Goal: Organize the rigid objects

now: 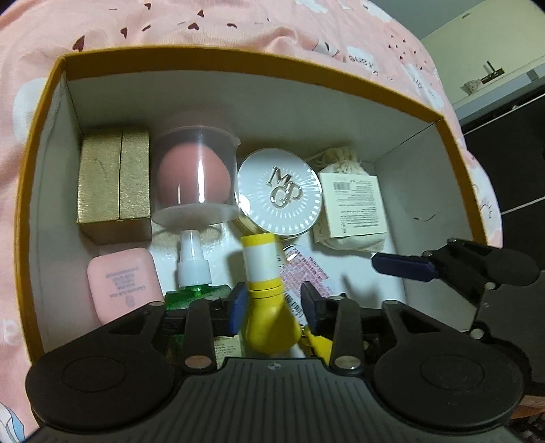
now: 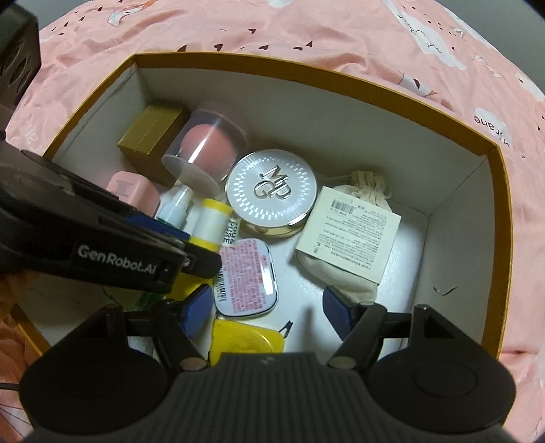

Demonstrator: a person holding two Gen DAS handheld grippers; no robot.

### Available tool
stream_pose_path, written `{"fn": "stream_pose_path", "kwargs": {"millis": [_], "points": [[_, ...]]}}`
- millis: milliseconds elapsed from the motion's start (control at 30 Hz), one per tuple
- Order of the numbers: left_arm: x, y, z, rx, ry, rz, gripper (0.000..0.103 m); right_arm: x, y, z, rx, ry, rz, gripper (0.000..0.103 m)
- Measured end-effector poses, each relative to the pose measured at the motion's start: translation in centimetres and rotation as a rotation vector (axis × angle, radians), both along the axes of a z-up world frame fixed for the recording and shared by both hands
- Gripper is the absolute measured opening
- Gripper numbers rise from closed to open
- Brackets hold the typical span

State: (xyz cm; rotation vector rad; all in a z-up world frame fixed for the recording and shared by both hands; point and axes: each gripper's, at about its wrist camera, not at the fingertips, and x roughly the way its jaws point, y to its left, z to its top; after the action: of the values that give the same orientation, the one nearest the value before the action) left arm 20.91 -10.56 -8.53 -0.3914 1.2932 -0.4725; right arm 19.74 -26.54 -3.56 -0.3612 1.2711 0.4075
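Note:
A yellow-rimmed box point(image 1: 238, 73) point(image 2: 306, 73) holds several items. My left gripper point(image 1: 274, 303) stands with its blue pads on either side of a yellow bottle point(image 1: 264, 296); whether the pads press it I cannot tell. The bottle's cap end shows in the right wrist view point(image 2: 209, 221). My right gripper point(image 2: 269, 315) is open and empty above a small tin with pink print point(image 2: 247, 276) and a yellow flat case point(image 2: 245, 340). One right finger point(image 1: 405, 265) shows in the left wrist view.
In the box: gold cartons point(image 1: 114, 184), a clear tub with a pink sponge point(image 1: 196, 177), a round white compact point(image 1: 279, 192), a cloth pouch with label point(image 1: 351, 204), a pink case point(image 1: 124, 283), a green spray bottle point(image 1: 192, 272). Pink bedding point(image 1: 238, 27) surrounds it.

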Motion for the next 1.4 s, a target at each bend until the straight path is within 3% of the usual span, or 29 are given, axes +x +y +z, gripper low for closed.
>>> {"fn": "stream_pose_path", "kwargs": {"millis": [100,267,400,633,1000,1167,1233,1300,1400], "points": [[-0.5,0.2,1.2,0.025,-0.044,0.007,0.052,-0.2,0.1,0.1,0.002,0.001,0.001,0.071],[-2.1,0.8,4.0,0.042,-0.163,-0.001,0.053,-1.0,0.3,0.9,0.004,-0.018,0.000,0.074],[-4.5,1.2,6.4,0.056,-0.296,0.011,0.053,-2.1,0.3,2.3,0.039,-0.061,-0.022,0.074],[-8.5,2.8,10.4,0.094,-0.521,0.090,0.053,-5.2,0.7,5.5,0.093,-0.202,-0.058,0.078],[-14.2,5.0,14.7,0.215,-0.842,0.128,0.066,-11.2,0.5,10.3,0.251,-0.441,-0.213,0.090],[-15.9,6.0,14.9,0.285,-0.912,0.138,0.079,-13.5,0.9,10.6,0.301,-0.517,-0.275,0.094],[-16.6,6.5,14.8,0.306,-0.920,0.151,0.088,-14.4,1.3,10.4,0.292,-0.554,-0.280,0.095],[-17.3,6.8,14.4,0.343,-0.934,0.154,0.089,-15.1,1.9,10.0,0.271,-0.589,-0.284,0.097],[-18.1,7.2,13.2,0.390,-0.932,0.131,0.099,-15.8,2.2,9.4,0.268,-0.582,-0.302,0.098]]}}
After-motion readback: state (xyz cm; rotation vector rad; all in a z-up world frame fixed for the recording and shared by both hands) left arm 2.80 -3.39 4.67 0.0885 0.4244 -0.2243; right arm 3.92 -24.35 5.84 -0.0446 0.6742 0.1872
